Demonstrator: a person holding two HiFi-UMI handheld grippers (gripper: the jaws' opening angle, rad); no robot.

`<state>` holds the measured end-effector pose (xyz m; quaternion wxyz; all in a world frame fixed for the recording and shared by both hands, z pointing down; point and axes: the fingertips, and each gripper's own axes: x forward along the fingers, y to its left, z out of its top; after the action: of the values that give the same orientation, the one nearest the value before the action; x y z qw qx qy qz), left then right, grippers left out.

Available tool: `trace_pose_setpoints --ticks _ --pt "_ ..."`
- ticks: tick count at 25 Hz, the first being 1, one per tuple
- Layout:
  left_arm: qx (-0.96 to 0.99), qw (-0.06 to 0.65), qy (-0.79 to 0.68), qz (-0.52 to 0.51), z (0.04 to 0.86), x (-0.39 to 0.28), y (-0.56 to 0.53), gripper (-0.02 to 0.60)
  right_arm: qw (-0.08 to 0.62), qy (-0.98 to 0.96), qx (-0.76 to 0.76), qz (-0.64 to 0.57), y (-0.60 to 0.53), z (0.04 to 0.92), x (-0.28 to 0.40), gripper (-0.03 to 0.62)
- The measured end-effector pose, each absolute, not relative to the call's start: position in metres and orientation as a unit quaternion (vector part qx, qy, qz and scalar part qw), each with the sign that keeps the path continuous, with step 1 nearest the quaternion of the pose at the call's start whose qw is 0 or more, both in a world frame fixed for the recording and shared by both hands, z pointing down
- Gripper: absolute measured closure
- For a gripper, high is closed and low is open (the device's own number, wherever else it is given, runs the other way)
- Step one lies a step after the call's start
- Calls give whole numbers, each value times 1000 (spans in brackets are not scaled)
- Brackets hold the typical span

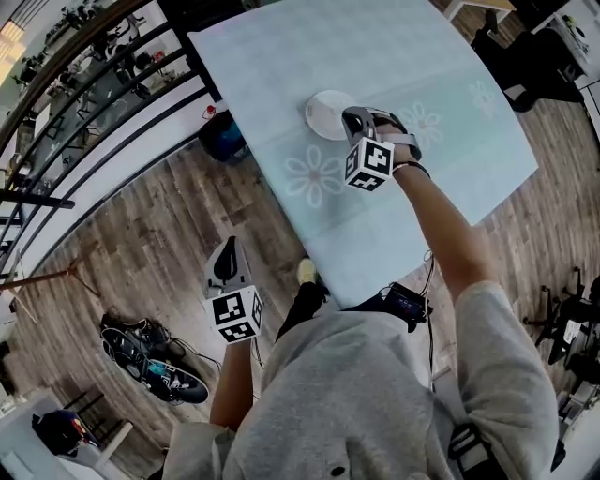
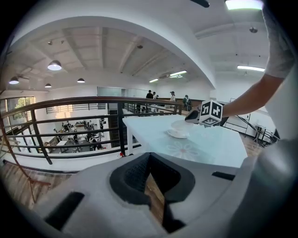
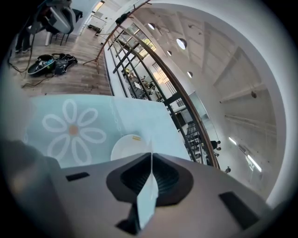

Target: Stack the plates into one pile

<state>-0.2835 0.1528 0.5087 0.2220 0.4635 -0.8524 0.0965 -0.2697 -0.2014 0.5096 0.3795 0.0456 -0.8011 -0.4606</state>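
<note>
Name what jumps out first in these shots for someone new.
The white plates sit alone on the pale blue flower-print tablecloth, with the right gripper close beside them, jaws shut and empty. The left gripper, also shut, hangs beyond the cloth's edge over the wooden floor.

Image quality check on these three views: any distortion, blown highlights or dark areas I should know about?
Head view: strong fisheye, the table edges bow, and the white plates are nearly washed out with little rim detail. Left gripper view: black vignette in the corners, ceiling lamp clipped to white. Right gripper view: the railing bends into an arc and the corners are black. The plates are bright but readable.
</note>
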Motion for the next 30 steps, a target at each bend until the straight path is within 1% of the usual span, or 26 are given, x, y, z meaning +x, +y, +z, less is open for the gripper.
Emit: trace_pose_setpoints --ticks 8,14,20,23,25,30 --pt "440 241 -860 95 518 -285 181 561 416 -812 -19 -408 -165 562 -278 562" --pt "440 228 -864 96 516 -298 183 561 449 -836 -26 -314 -162 586 -290 560" --pt "445 222 -861 106 509 -294 174 561 460 -859 1 -226 -172 591 -272 560" --pt "459 219 -854 110 511 -291 172 561 452 -872 24 -184 -169 586 -258 557" --pt "472 213 -848 110 510 -292 166 561 432 -885 49 -163 -170 573 -249 557" --pt "518 195 -826 109 497 -278 130 561 339 -926 113 -124 -171 501 -191 559"
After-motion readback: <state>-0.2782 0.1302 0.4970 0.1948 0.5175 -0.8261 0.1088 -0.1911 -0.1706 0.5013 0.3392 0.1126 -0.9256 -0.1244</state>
